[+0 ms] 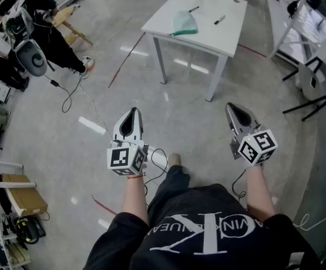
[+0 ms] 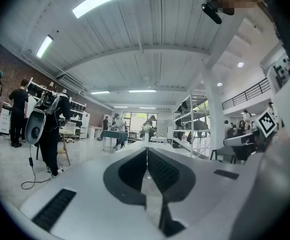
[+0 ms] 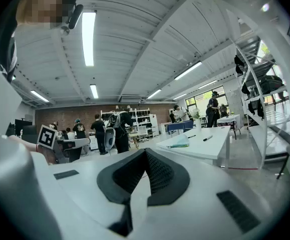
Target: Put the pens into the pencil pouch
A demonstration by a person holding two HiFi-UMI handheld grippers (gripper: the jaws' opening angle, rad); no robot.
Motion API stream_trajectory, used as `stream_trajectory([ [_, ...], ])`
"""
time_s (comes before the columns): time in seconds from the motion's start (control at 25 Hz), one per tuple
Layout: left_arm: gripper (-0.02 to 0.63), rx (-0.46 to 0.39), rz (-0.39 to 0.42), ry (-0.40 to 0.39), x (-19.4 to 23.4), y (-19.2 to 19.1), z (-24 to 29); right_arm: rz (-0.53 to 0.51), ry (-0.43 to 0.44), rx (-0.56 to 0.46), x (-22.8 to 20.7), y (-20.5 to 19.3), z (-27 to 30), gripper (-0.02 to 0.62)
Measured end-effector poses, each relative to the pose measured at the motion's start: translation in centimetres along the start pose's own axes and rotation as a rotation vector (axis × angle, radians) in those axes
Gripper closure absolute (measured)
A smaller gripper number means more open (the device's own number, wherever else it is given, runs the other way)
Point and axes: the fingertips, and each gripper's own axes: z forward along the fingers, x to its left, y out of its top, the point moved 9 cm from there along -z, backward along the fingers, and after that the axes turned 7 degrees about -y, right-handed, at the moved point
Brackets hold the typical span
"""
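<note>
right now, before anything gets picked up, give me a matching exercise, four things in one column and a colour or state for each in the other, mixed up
Things:
1. pencil pouch
2. table
3. left gripper
4. pen by the table's right edge

Colour or state:
A. white
B. jaws shut, holding nothing
C. pale green
D. dark and slim, lying flat

Pairs: 1-C, 2-A, 3-B, 4-D
</note>
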Motion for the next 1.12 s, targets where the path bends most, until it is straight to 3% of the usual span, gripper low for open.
stream_trajectory([
  [0.48, 0.6, 0.04, -0.045, -0.023, 4.1, -2.2, 4.5, 0.012, -0.026, 0.054, -0.7, -1.5, 4.7, 0.586],
  [0.84, 0.598, 0.044, -0.054, -0.104, 8.4, -1.0, 11.1, 0.052, -0.162, 0.044, -1.8, -0.8, 9.7, 0.586],
  [0.92, 0.596, 0.035, -0.057, -0.132, 9.7, -0.7, 12.6, 0.064, -0.189, 0.041, -2.0, -0.6, 10.9, 0.555],
  [1.12, 0.51, 0.031, -0.053, -0.196, 11.9, 0.2, 15.9, 0.111, -0.235, 0.013, -2.7, -0.1, 12.9, 0.497],
])
